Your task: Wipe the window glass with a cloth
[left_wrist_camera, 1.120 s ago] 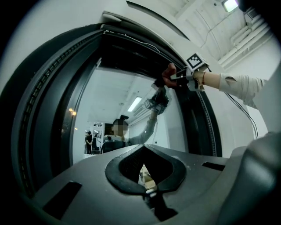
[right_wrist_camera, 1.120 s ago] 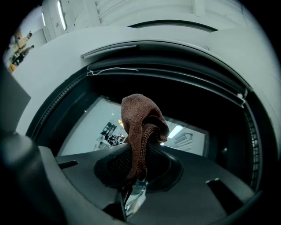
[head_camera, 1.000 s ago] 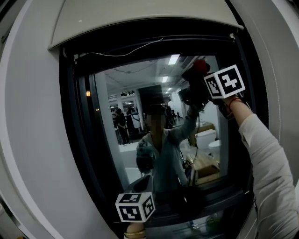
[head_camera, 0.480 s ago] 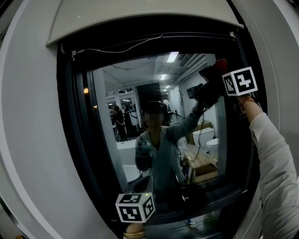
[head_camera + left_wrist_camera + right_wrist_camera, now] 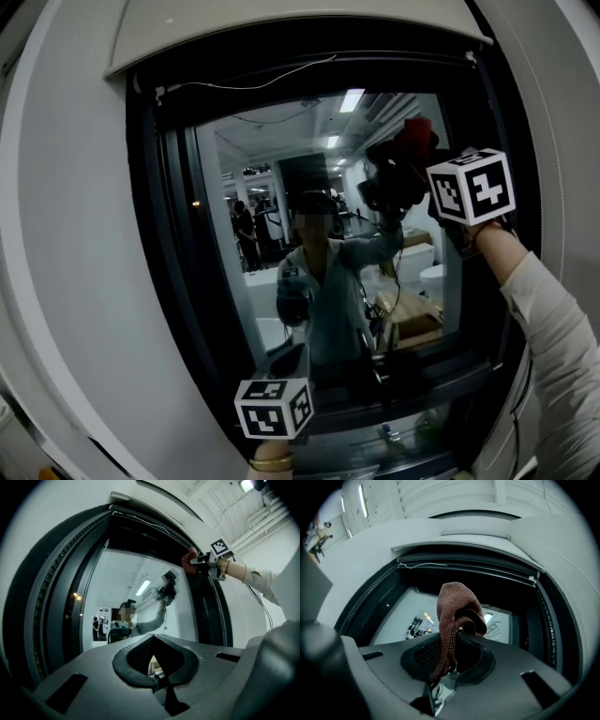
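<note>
Pinched between the closed jaws of the right gripper [image 5: 460,632], a reddish-brown cloth [image 5: 457,604] is held up high. One bunched end of the cloth sticks out past the jaw tips, and the rest hangs down between them. In the head view the cloth [image 5: 418,134] is seen at the top right part of the window glass [image 5: 272,169], close to the dark window frame [image 5: 150,234]. The cloth is pointed at the glass and looks very near it. Whether it is pressed on the glass cannot be told for sure.

The left gripper [image 5: 153,648] is held low, by the bottom edge of the window. Its jaws are closed together and nothing is held in them.

Wiping seems to be under way at the top right corner. Almost all of the glass lies to the left of the cloth and below it. So the next wipe is best made by the right gripper, which is the nearer one. The cloth would need to be swept left across the glass, or down it, and kept flat on it. The dark frame just to the right should not be bumped.
</note>
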The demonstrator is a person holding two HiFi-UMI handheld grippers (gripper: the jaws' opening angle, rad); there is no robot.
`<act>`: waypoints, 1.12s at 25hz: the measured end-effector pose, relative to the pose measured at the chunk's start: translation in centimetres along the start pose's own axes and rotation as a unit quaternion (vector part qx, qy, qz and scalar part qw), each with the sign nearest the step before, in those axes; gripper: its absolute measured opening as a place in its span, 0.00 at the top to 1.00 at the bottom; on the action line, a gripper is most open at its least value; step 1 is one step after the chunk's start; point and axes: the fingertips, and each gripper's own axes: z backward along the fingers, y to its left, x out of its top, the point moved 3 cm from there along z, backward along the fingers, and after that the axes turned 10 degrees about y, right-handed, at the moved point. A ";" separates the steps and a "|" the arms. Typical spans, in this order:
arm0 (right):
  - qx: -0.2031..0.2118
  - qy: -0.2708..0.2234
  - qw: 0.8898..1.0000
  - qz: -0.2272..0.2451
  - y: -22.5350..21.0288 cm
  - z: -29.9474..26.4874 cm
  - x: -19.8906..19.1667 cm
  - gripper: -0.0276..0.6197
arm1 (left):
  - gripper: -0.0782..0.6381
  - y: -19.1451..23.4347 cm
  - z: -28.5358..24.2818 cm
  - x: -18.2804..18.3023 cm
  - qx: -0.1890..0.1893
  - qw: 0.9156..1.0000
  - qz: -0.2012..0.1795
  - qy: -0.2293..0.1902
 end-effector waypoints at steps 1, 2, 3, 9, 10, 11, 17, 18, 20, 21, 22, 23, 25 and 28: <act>0.016 -0.005 1.000 0.003 1.6 0.2 0.1 0.86 | 0.88 0.2 0.3 -0.2 0.003 1.000 0.001 0.000; 0.032 -0.011 0.999 0.004 3.2 0.4 0.1 0.86 | 0.88 0.4 0.6 -0.4 0.006 1.000 0.002 -0.001; 0.048 -0.016 0.999 0.004 4.8 0.6 0.1 0.86 | 0.88 0.6 0.9 -0.6 0.009 1.000 0.003 -0.001; 0.149 -0.034 0.988 -0.001 14.8 0.6 -0.3 0.86 | 0.88 1.3 2.3 -1.8 0.023 1.000 0.012 0.003; 0.162 -0.036 0.986 0.001 16.4 0.4 -0.5 0.86 | 0.88 1.5 2.6 -2.0 0.026 1.000 0.013 0.003; 0.175 -0.038 0.984 0.002 18.0 0.3 -0.7 0.86 | 0.88 1.6 2.8 -2.3 0.029 0.999 0.015 0.003; 0.235 -0.047 0.971 -0.019 26.1 -0.9 -1.0 0.86 | 0.88 2.3 3.8 -3.7 0.040 0.999 0.025 0.008; 0.240 -0.048 0.969 -0.021 27.1 -1.2 -0.9 0.86 | 0.88 2.4 4.0 -3.9 0.041 0.999 0.026 0.008; 0.247 -0.048 0.968 -0.025 28.7 -1.9 -0.8 0.86 | 0.88 2.6 4.2 -4.3 0.044 0.999 0.029 0.009; 0.250 -0.046 0.967 -0.028 29.4 -2.3 -0.7 0.86 | 0.88 2.7 4.3 -4.5 0.045 0.998 0.031 0.010; 0.252 -0.043 0.966 -0.030 30.1 -2.7 -0.7 0.86 | 0.88 2.9 4.4 -4.7 0.047 0.998 0.032 0.011; 0.254 -0.039 0.966 -0.032 30.7 -3.2 -0.7 0.86 | 0.88 3.0 4.5 -4.9 0.050 0.998 0.033 0.011; 0.255 -0.032 0.966 -0.036 31.8 -4.2 -1.0 0.86 | 0.88 3.3 4.6 -5.2 0.054 0.998 0.036 0.012; 0.255 -0.017 0.966 -0.040 33.2 -5.5 -1.8 0.86 | 0.88 3.8 4.8 -5.7 0.058 0.997 0.039 0.016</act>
